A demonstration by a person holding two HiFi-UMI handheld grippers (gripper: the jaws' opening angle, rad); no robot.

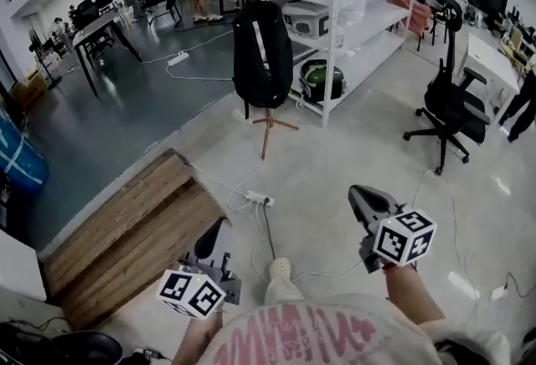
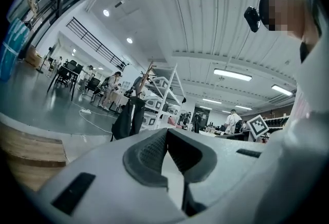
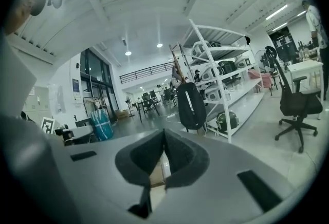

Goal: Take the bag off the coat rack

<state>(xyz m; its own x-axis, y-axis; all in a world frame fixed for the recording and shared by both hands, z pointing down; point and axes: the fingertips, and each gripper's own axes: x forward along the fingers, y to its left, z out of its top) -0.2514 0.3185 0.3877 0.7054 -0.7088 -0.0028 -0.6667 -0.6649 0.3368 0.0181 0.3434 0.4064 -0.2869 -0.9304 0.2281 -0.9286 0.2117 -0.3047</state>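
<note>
A black backpack (image 1: 262, 53) hangs on a wooden coat rack (image 1: 268, 127) several steps ahead, next to a white shelving unit. It also shows far off as the backpack (image 2: 128, 118) in the left gripper view and the backpack (image 3: 191, 106) in the right gripper view. My left gripper (image 1: 219, 227) is low at the bottom left, shut and empty. My right gripper (image 1: 358, 194) is held at the bottom right, also shut with nothing between its jaws. Both are far from the bag.
White shelves (image 1: 352, 12) with appliances stand right of the rack. A black office chair (image 1: 452, 108) is at the right. A wooden platform (image 1: 126, 229) lies at the left. A power strip (image 1: 258, 199) and cables cross the floor ahead. People stand at desks (image 1: 105, 24) far back.
</note>
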